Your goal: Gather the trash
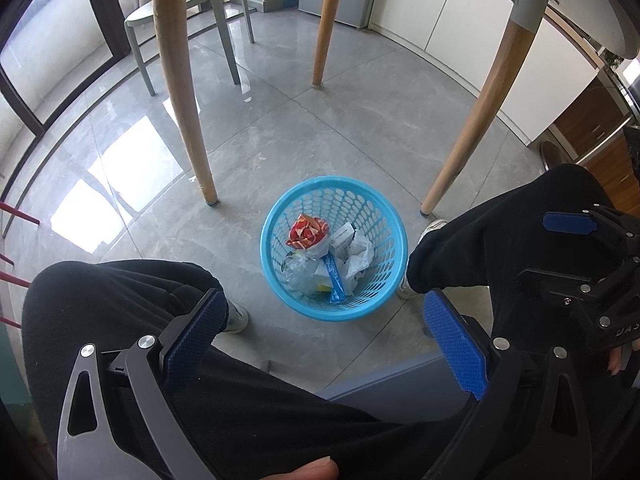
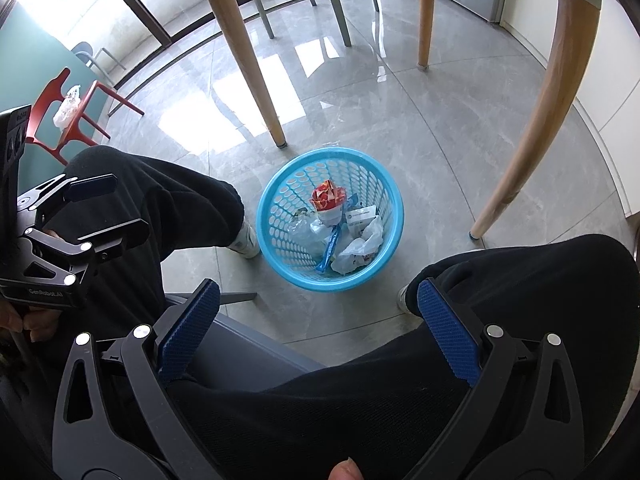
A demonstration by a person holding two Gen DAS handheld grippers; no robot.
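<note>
Both grippers are spread wide and holding nothing, left gripper [image 1: 326, 334] and right gripper [image 2: 318, 328] up over the knees. The blue trash basket [image 1: 276, 216] sits on the floor straight ahead between the feet, wrappers already inside, about equally reachable.

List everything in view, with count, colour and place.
basket: 1, blue, on the floor between the feet
red wrapper: 1, red and white, in the basket
blue stick packet: 1, blue, in the basket
small box: 1, white, in the basket
crumpled plastic: several, white and clear, in the basket
table legs: 3, wooden, behind the basket
green chair: 1, pale green, far side
red chair: 1, red, left, bag on its seat
left tongs: open, empty
right tongs: open, empty
</note>
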